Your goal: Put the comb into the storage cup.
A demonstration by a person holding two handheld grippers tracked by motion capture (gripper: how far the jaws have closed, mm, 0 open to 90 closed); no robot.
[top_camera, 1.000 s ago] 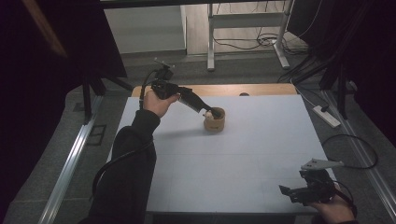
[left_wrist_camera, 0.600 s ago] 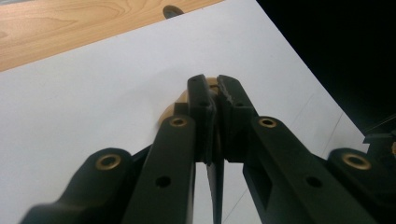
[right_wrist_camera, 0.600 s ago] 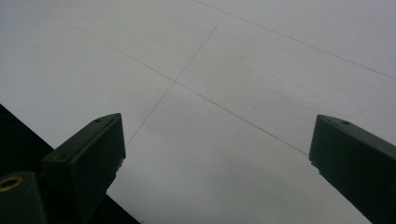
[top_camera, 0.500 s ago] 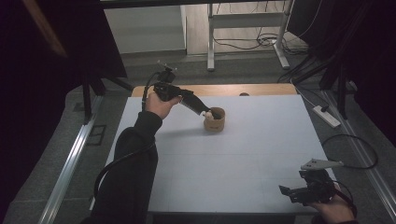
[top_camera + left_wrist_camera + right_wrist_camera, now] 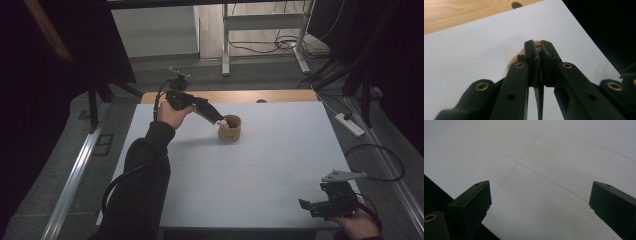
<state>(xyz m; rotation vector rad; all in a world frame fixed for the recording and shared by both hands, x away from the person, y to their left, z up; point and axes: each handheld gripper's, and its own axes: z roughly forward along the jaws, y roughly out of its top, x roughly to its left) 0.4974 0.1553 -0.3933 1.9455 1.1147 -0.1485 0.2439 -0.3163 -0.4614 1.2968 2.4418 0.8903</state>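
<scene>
Your left tool (image 5: 216, 118) is closed on the rim of the cup (image 5: 230, 128) near the far edge of the surface (image 5: 250, 170), so lift it straight and slowly, while your right tool (image 5: 312, 207) waits wide at the near right corner.

The left gripper (image 5: 218, 120) has its fingertips at the rim of a brown cup (image 5: 231, 128) on the white table (image 5: 240, 170), the right gripper (image 5: 306, 205) well apart.

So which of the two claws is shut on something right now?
The left claw, at the table's far side, is shut on the rim of the tan cup. The right claw, near the front edge, is wide open.
</scene>
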